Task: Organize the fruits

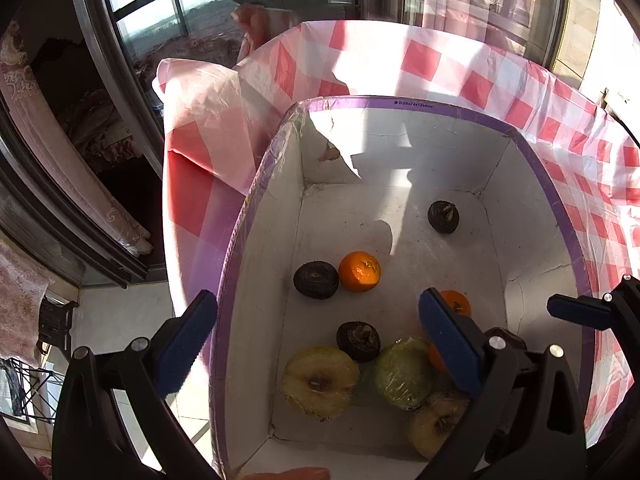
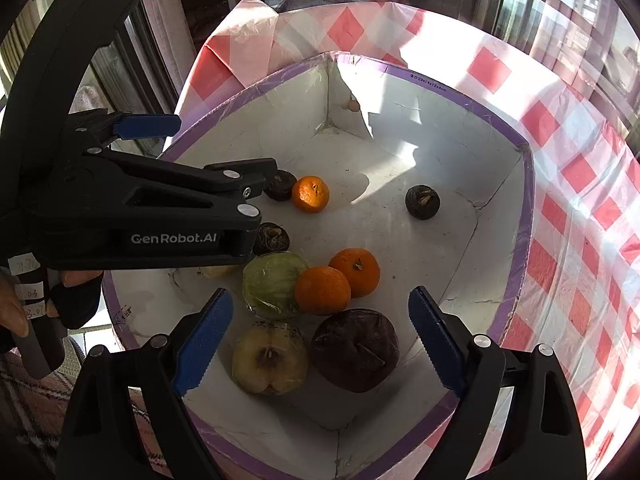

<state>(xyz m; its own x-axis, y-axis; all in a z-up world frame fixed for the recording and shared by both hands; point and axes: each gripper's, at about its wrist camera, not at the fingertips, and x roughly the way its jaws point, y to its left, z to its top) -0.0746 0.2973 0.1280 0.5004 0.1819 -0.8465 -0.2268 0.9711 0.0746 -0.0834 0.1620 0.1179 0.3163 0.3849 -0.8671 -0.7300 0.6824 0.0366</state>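
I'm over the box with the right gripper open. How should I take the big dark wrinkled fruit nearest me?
Come straight down on the big dark fruit with the right gripper, pads across its widest middle, left and right sides. Its stem faces up, so the flanks are likely the firmest hold. The apple half sits close on its left, leaving little room for that finger.
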